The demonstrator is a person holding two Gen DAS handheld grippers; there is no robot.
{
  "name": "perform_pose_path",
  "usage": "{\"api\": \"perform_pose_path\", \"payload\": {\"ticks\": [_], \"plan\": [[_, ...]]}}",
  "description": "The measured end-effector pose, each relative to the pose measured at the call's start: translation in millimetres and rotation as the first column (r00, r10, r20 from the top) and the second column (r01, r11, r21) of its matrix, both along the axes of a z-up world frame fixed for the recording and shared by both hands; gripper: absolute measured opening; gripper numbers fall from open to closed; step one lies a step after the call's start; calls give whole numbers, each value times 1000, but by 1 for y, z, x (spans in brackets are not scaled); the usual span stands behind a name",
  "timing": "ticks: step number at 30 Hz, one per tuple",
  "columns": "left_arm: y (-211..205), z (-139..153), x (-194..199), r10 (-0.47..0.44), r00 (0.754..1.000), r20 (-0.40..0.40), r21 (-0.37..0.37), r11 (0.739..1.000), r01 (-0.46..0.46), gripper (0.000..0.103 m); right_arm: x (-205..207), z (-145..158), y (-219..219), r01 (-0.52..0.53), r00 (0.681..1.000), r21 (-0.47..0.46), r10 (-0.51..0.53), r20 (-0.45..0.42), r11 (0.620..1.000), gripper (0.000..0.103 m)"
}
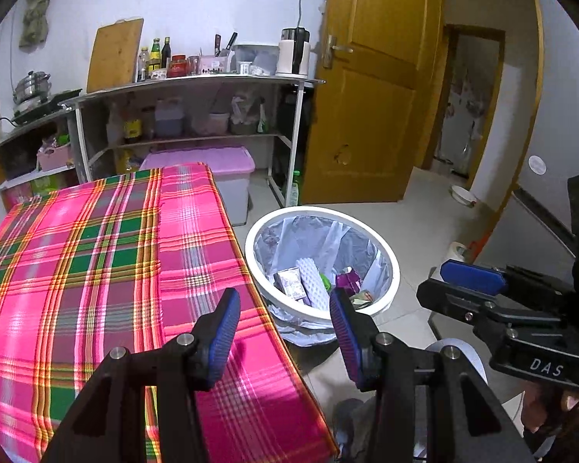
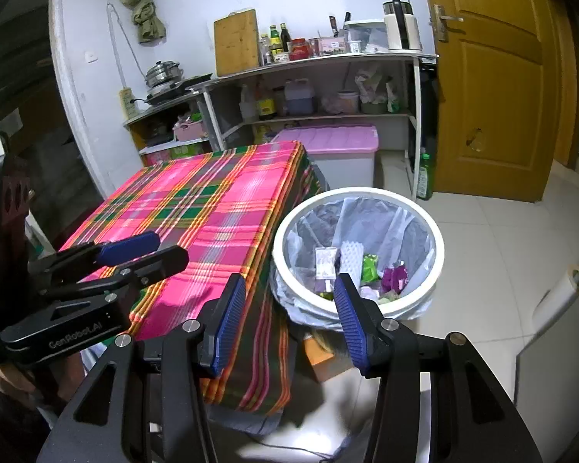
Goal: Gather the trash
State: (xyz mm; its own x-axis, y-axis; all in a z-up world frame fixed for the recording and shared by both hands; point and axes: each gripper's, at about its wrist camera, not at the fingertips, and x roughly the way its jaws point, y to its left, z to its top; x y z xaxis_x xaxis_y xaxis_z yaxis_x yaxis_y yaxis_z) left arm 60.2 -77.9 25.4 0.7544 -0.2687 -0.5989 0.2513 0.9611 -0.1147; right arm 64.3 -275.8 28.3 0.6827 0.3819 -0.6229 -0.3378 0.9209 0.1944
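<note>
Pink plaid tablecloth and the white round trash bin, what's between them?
Nothing: in the right wrist view the pink plaid tablecloth's hanging edge comes right up beside the white round trash bin's rim, no object between.

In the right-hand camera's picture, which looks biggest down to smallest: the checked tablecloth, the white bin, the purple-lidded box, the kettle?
1. Checked tablecloth
2. White bin
3. Purple-lidded box, though it sits farther back, so its true size against the bin is unsure
4. Kettle
</note>
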Motion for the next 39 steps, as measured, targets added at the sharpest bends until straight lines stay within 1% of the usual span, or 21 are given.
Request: {"api": "perform_pose_path", "payload": {"ticks": [12,39], "plan": [[6,4,-23,17,999,27,1,1000,-17,48,-12,1,1,-4,1000,-2,4,17,1000,49],[16,6,-31,33,999,27,4,999,-33,48,-14,0,7,-15,1000,-13,15,13,1000,49]]}}
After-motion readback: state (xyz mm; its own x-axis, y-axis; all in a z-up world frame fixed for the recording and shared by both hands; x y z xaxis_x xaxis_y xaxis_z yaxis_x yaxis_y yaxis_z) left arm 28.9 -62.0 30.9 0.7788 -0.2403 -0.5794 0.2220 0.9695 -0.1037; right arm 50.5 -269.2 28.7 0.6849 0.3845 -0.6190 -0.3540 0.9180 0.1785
